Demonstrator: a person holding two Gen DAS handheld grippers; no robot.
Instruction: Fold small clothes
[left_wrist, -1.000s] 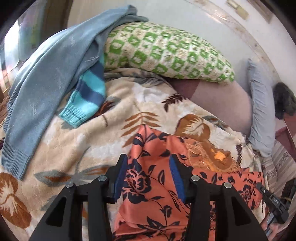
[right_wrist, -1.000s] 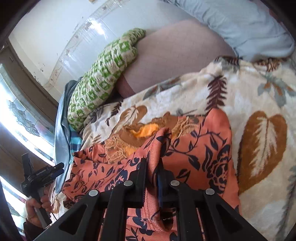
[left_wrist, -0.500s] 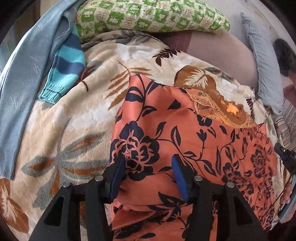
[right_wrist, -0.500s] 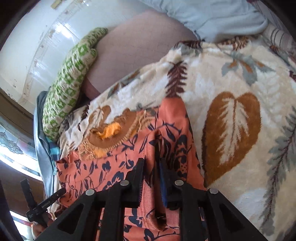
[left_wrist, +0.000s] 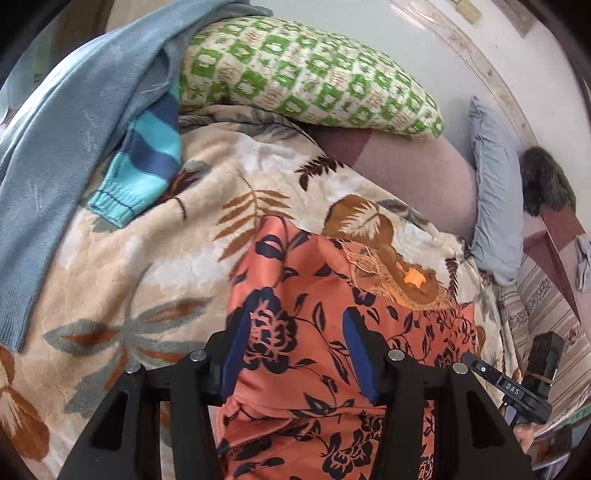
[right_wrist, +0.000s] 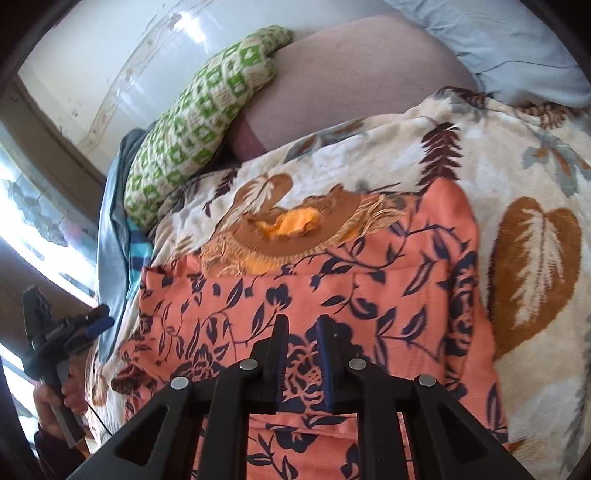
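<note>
Left tool (left_wrist: 291, 354) gapes, right tool (right_wrist: 302, 360) has eased open, seemingly gripless, over orange floral garment (right_wrist: 369, 280)

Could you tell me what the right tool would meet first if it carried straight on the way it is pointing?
Most likely the orange floral garment, which lies spread on the leaf-print blanket directly under and ahead of the right tool. Depth is hard to judge, but nothing else shows in between.

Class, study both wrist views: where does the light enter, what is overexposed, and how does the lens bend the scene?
Right wrist view: daylight floods in from the window at the left edge, which is blown out white. Left wrist view: softer, even light on the orange floral garment, with no hard shadows. Both views: fisheye curvature bows the wall, and a dark rim frames the corners.
</note>
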